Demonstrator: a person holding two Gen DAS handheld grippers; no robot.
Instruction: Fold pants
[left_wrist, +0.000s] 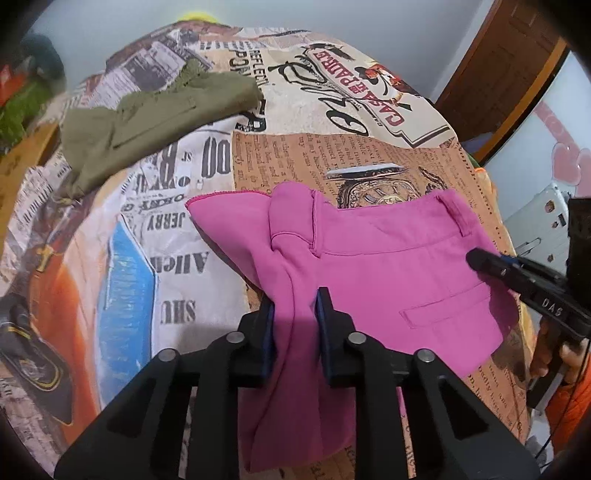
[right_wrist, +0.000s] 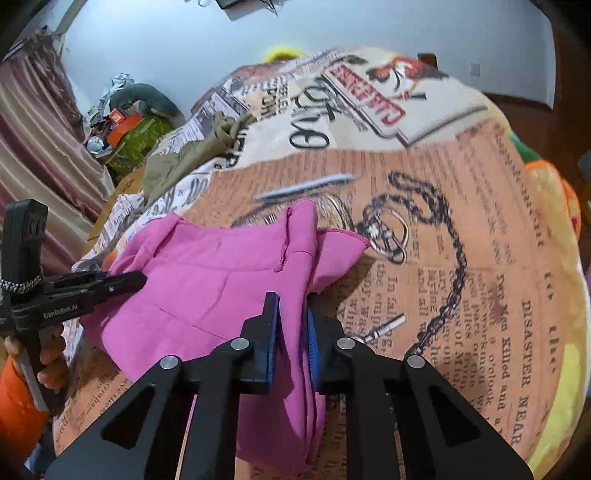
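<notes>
Left wrist view: we see the pink pants (left_wrist: 369, 258) lying on a newspaper-print cloth (left_wrist: 166, 236), waistband and belt loop toward the far side, a welt pocket facing up near the right edge. Our left gripper (left_wrist: 295, 314) pinches a gathered fold of the pink fabric between its blue-padded fingers (left_wrist: 323, 325) — the cloth runs down between them and hangs toward the camera. At the right edge the right gripper (left_wrist: 476, 258) reaches in with its tip on the pants near the waistband; a hand (left_wrist: 554, 350) in an orange sleeve holds its handle. A second garment, the olive pants (left_wrist: 147, 125), lies crumpled at the far left of the cloth, well apart from the pink pair. Right wrist view: our right gripper (right_wrist: 291, 325) is likewise clamped on a bunched fold of the pink pants (right_wrist: 207, 280), the fabric squeezed between both pads and draping below them. The left gripper (right_wrist: 136, 282) enters from the left, its tip on the fabric — whether it grips cannot be told from this side. The olive pants (right_wrist: 184, 158) lie beyond, at the cloth's (right_wrist: 461, 221) far edge.
</notes>
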